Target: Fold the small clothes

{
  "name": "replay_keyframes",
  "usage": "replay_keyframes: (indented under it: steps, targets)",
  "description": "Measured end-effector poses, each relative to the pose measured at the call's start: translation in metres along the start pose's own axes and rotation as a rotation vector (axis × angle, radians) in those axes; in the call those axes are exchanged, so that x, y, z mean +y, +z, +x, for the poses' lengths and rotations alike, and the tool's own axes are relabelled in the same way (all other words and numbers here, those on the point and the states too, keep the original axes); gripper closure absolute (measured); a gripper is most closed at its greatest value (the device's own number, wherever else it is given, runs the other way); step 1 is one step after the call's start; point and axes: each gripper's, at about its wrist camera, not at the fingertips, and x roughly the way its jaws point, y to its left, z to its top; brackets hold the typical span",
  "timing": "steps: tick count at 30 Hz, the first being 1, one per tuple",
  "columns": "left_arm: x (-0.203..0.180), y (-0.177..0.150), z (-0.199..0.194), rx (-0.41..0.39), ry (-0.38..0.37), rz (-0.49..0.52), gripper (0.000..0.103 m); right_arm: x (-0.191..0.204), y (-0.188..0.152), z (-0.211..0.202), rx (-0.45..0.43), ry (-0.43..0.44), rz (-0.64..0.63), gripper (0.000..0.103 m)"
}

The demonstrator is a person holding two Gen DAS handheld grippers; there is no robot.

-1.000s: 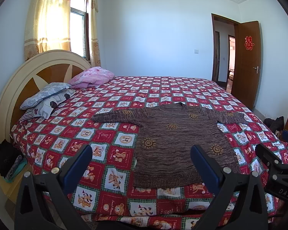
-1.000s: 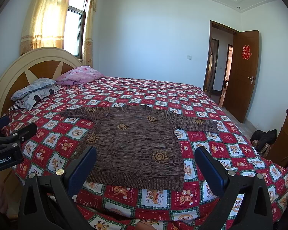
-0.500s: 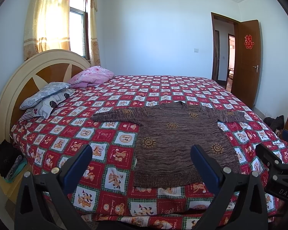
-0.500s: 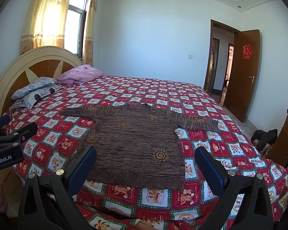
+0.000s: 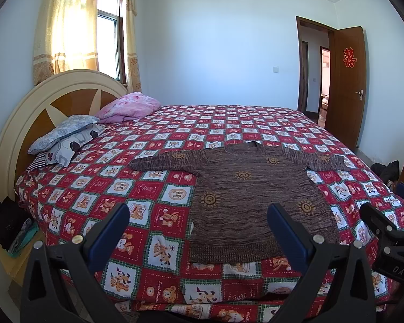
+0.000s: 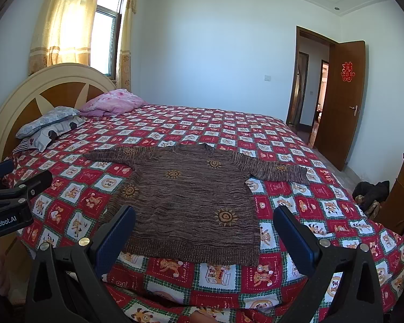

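A brown knitted sweater [image 5: 253,199] with orange sun motifs lies flat on the bed, sleeves spread out, hem toward me; it also shows in the right wrist view [image 6: 191,202]. My left gripper [image 5: 198,218] is open and empty, held above the bed's near edge, short of the hem. My right gripper [image 6: 203,220] is open and empty, also just short of the hem. The right gripper shows at the right edge of the left wrist view [image 5: 387,231], and the left gripper at the left edge of the right wrist view [image 6: 10,196].
The bed has a red patchwork cartoon bedspread [image 5: 153,188]. Pillows [image 5: 67,137] and a pink quilt [image 5: 129,106] lie by the round headboard [image 5: 21,113] on the left. A nightstand with dark clothes [image 5: 5,228] stands at the left, a wooden cabinet [image 6: 401,196] and an open door [image 6: 339,102] at the right.
Both views have lifted very slightly; the sweater sits a touch lower in frame. Nothing has been grasped and the sweater has not moved.
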Motion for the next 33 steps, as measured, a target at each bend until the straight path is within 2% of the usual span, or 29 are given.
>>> replay_keyframes:
  steps: [13, 21, 27, 33]
  targets:
    - [-0.006, -0.006, 0.009, 0.022, 0.005, 0.03, 0.0, -0.001, -0.003, 0.008, 0.022, 0.004, -0.001, 0.001]
    - [-0.013, -0.011, 0.031, 0.053, -0.001, 0.076, 0.0, -0.015, -0.007, 0.035, 0.056, 0.001, 0.022, 0.001]
    - [-0.015, -0.016, 0.058, 0.087, -0.025, 0.073, 0.0, -0.032, -0.019, 0.075, 0.143, -0.007, 0.059, 0.001]
    - [-0.022, -0.015, 0.099, 0.122, -0.032, 0.064, 0.0, -0.059, -0.035, 0.121, 0.238, -0.049, 0.093, 0.001]
